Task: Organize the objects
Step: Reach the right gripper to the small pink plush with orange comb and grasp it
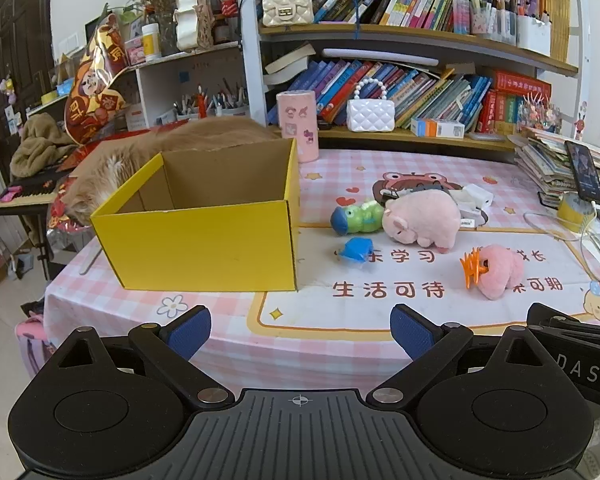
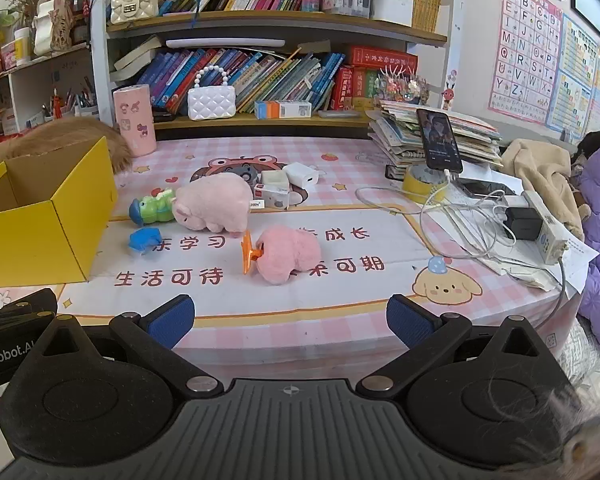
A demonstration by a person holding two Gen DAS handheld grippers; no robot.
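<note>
An empty yellow cardboard box (image 1: 204, 236) (image 2: 40, 224) stands on the left of the pink checked table (image 1: 332, 168). Right of it lie a green and blue toy (image 1: 358, 218) (image 2: 152, 210), a pink plush pig (image 1: 422, 218) (image 2: 214, 204), a small blue clip (image 1: 356, 250) (image 2: 143, 239), and a pink fluffy clip (image 1: 498, 270) (image 2: 288, 254) with an orange claw clip (image 1: 471, 266) (image 2: 247, 254). My left gripper (image 1: 300, 332) hangs open over the near table edge, nothing between its fingers. My right gripper (image 2: 290, 320) is likewise open and holds nothing.
An orange cat (image 1: 172, 148) lies behind the box. A pink cylinder (image 1: 298, 126) and white chargers (image 2: 300, 174) sit further back. Book stacks, a propped phone (image 2: 439, 140), a tape roll (image 2: 422, 182) and tangled cables (image 2: 468, 216) crowd the right. Bookshelves line the rear.
</note>
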